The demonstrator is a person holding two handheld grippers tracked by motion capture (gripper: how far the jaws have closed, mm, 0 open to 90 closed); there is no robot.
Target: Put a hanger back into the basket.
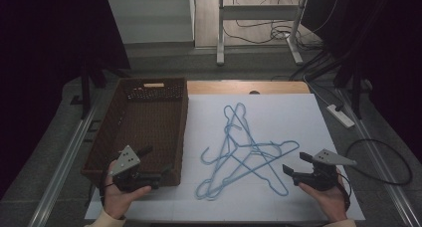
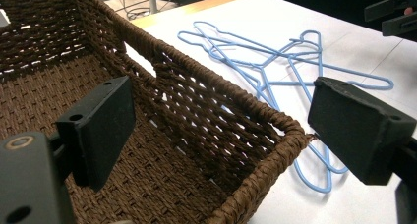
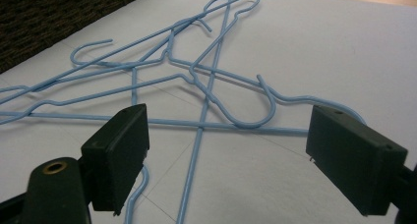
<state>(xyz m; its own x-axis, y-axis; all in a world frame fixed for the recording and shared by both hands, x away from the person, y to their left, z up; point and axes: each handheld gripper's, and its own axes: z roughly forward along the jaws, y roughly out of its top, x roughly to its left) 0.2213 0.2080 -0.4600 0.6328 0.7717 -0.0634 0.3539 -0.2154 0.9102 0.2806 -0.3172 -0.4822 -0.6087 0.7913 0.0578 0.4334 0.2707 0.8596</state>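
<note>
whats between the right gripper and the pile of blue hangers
Nothing: in the high view, only bare white table separates the open right gripper from the blue hangers.

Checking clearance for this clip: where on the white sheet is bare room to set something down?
Free: the white sheet right of the tangled pale-blue wire hangers, and the near strip along its front edge between the hands. The brown woven basket has a bare floor. Crowded: mid-sheet, where the hangers overlap, up to the basket wall.
</note>
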